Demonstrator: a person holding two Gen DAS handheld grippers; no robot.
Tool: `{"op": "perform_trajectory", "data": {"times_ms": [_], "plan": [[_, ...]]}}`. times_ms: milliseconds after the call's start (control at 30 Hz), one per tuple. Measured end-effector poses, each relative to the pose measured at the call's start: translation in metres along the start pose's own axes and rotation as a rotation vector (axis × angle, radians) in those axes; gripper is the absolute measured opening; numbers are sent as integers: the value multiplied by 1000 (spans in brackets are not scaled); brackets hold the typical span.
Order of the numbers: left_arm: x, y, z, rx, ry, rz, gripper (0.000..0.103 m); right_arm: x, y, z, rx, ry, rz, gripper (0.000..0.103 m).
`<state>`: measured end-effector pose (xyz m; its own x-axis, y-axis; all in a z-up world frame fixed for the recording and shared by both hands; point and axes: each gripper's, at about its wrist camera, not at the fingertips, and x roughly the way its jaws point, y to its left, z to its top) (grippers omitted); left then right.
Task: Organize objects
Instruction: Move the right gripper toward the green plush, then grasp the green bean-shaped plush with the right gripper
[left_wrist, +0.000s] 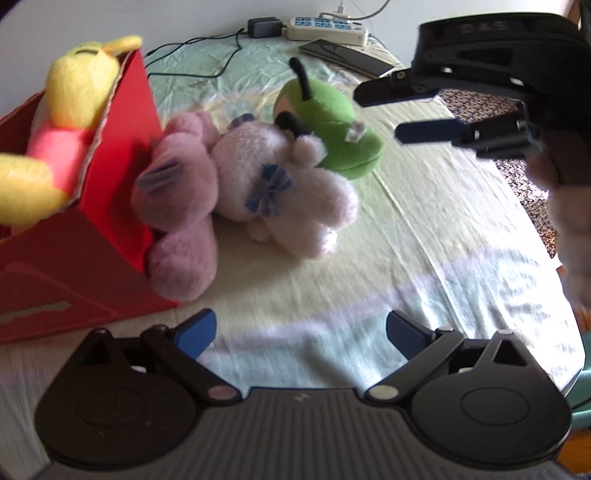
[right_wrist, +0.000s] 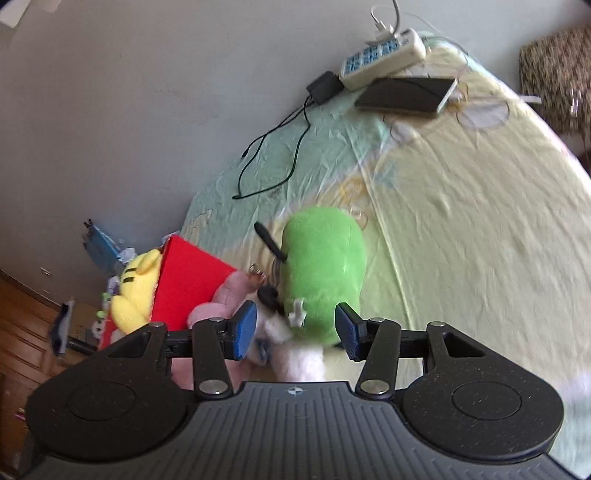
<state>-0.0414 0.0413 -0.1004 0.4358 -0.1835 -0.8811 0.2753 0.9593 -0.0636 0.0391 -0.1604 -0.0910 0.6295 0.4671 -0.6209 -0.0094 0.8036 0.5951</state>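
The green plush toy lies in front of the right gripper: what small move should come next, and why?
Probably ease the right gripper forward and down until its open jaws straddle the green plush toy, then close. The toy lies on the bed sheet outside the red box, which already holds the yellow plush toy; nothing is gripped yet.

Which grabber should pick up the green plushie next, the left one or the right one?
Probably the right gripper. It is open and pointed straight at the green plush toy. The left gripper, also open, sits farther back over bare sheet beside the red box.
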Motion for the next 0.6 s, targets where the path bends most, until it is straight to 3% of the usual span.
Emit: {"op": "perform_trajectory", "data": {"times_ms": [100,267,400,600], "plan": [[2,6,-1,-24,9,-10,98,13,7,6,-85,-23,-67,52],[3,7,1,-28,-4,-25,98,35,19,10,-140,-1,-50,53],[5,5,2,-21,-10,-39,98,50,27,7,-225,-24,-139,56],[8,-2,10,11,-27,-70,98,47,-4,10,-107,-18,-89,59]]}}
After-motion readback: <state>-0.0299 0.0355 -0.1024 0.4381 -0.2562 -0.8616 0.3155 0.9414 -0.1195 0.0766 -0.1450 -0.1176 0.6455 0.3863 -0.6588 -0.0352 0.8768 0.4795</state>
